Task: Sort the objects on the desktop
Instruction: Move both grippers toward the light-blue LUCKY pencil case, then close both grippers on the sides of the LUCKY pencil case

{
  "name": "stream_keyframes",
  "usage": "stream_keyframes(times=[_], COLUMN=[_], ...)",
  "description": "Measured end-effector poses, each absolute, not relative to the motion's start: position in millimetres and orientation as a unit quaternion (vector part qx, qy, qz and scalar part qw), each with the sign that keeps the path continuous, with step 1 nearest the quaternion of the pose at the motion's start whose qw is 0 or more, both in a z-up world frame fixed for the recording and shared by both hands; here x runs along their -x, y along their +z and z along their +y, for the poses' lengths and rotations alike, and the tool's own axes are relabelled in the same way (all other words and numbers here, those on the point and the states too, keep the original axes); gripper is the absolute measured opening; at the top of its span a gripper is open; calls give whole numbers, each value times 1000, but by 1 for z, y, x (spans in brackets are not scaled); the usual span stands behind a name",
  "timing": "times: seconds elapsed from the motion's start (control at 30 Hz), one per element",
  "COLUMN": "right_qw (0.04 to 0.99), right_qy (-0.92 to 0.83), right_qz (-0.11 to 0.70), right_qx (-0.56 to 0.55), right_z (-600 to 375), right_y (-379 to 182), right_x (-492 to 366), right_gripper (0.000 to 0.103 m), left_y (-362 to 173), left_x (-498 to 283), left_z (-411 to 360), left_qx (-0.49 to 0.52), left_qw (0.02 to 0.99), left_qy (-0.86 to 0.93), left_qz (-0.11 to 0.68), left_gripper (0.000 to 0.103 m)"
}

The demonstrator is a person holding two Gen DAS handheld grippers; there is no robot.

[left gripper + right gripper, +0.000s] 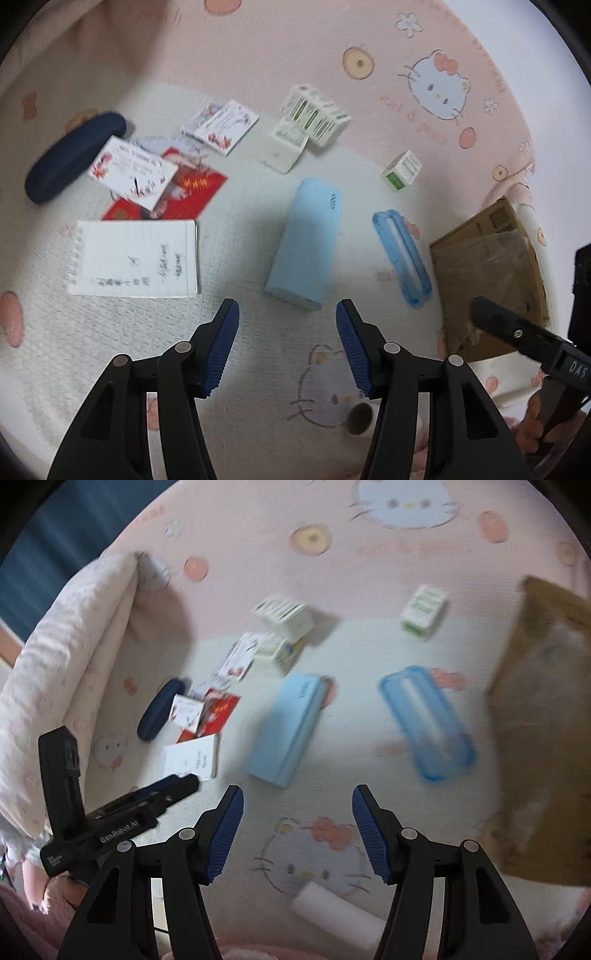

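Blue-ribbed gripper pads frame the bottom of both wrist views: the left gripper [287,343] and the right gripper [297,830] each hang with jaws spread wide and nothing between them, above a pink cartoon-cat bedsheet [258,55] that serves as the desktop.

Just beyond the left gripper, at its 12 o'clock, lies a pale blue rectangular case [304,243], and at 1 o'clock a translucent blue plastic lid or tray [402,258]. A white spiral notepad with handwriting [135,258] sits at 10 o'clock, its far edge meeting a loose heap of red and white printed cards [162,181], with a dark navy oval glasses case [74,155] at the heap's far left. Farther off, at 12 o'clock, rest white-and-green cardboard boxes [314,114], partly stacked, and a smaller green-and-white box [402,170] stands apart at 1 o'clock. A brown cardboard box [491,266] waits at 3 o'clock, seemingly the collecting bin. Its inside is too blurred to read.

A white cylindrical roll [336,910] lies closest to the right gripper, at 6 o'clock in its view.

Sorting looks barely begun: every item is scattered on the sheet, none visibly grouped or binned, and neither gripper has closed on anything.
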State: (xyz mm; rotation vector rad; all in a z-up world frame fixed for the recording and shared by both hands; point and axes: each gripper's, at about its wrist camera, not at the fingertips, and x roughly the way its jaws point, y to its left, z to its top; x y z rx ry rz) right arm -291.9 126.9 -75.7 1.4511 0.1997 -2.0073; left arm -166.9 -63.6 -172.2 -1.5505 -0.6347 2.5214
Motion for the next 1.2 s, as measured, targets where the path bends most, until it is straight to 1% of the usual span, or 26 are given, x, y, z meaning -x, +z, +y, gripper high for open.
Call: stream_keyframes(times=[0.17, 0.37, 0.43, 0.47, 0.5, 0.53, 0.6, 0.63, 0.67, 0.7, 0.73, 0.77, 0.93, 1.0, 1.1, 1.2], right_qw=[312, 299, 292, 289, 290, 295, 300, 299, 298, 301, 311, 314, 297, 295, 280, 268], right_qy=[-736, -719, -718, -717, -715, -712, -712, -712, -711, -706, -696, -688, -676, -680, -696, -692], right_qz=[74, 30, 2, -13, -33, -64, -106, -123, -127, -128, -129, -131, -138, -140, -106, -93], right_qx=[-597, -627, -632, -634, -635, -634, -626, -623, -624, -628, -634, -641, -661, -656, -653, -664], right_z=[103, 105, 107, 110, 111, 113, 115, 115, 113, 110, 105, 102, 97, 100, 107, 124], right_y=[-122, -151, -158, -160, -163, -168, -174, -179, -182, -188, -194, -199, -223, -222, -211, -208], right_x=[299, 316, 324, 328, 333, 339, 347, 352, 355, 359, 362, 364, 367, 364, 357, 347], right_gripper=[59, 59, 59, 59, 59, 59, 59, 59, 56, 38, 29, 25, 25, 26, 26, 26], left_y=[-202, -219, -225, -227, -229, -231, -235, -237, -239, -241, -242, -242, -244, -244, -244, -243], left_x=[178, 191, 195, 199, 201, 205, 213, 217, 220, 224, 226, 228, 229, 225, 215, 202], left_z=[-65, -72, -74, -74, -74, -73, -70, -68, -67, -64, -62, -60, -51, -43, -25, -8], left_qx=[524, 516, 513, 512, 511, 511, 516, 518, 521, 525, 527, 526, 531, 539, 555, 566], left_qw=[36, 27, 33, 36, 40, 44, 48, 49, 52, 53, 54, 56, 63, 78, 106, 121], left_qy=[818, 809, 806, 805, 805, 804, 802, 800, 797, 796, 795, 797, 793, 789, 780, 776], left_qz=[-232, -280, -294, -299, -300, -300, -298, -298, -299, -297, -294, -293, -292, -286, -269, -249], left_gripper=[59, 58, 52, 44, 40, 39, 31, 30, 30, 30, 30, 30, 29, 29, 29, 29])
